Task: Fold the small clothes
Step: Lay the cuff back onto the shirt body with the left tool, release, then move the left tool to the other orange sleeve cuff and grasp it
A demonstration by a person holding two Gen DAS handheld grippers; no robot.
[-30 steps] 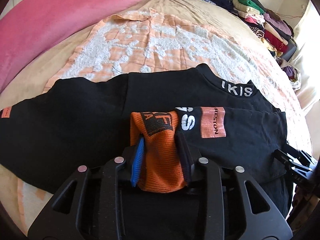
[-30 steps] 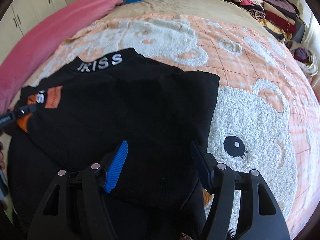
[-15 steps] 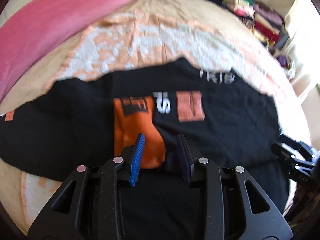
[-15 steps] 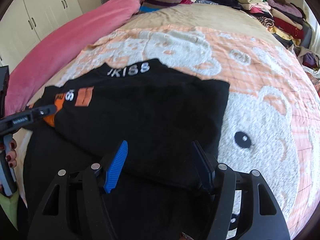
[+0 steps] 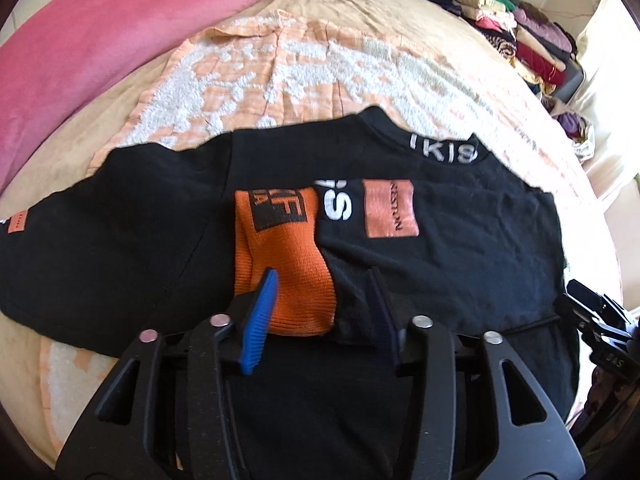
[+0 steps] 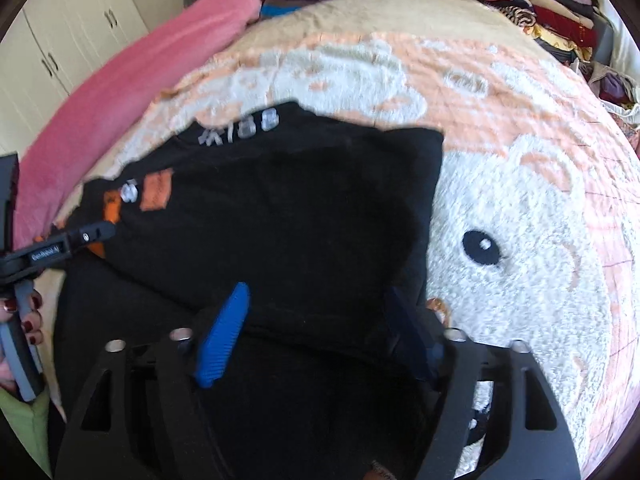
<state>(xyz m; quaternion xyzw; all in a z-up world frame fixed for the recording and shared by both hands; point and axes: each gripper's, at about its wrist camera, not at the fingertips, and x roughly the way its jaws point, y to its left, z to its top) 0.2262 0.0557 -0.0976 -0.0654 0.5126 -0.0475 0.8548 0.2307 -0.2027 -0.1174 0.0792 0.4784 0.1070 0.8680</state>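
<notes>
A black long-sleeved shirt (image 5: 120,232) lies flat on the bed, collar lettering away from me. One sleeve is folded across its chest and ends in an orange cuff (image 5: 280,248). My left gripper (image 5: 320,300) hovers at the cuff's near end. Its jaws are opening, and the cuff and some black cloth lie loose between the pads. In the right wrist view the shirt (image 6: 300,208) has its side folded in. My right gripper (image 6: 320,312) stands over the folded edge with jaws opening wide and nothing pinched. A hand (image 6: 24,320) holds the left gripper's handle.
An orange-and-white bear blanket (image 6: 520,240) covers the bed under the shirt. A long pink pillow (image 5: 100,32) runs along the far left. Folded clothes are stacked (image 5: 520,28) at the far right edge. White cupboards (image 6: 60,48) stand beyond the pillow.
My left jaws have let go of the orange cuff and spread apart; the cuff now rests on the shirt. My right jaws have widened and that gripper has drawn back and up.
</notes>
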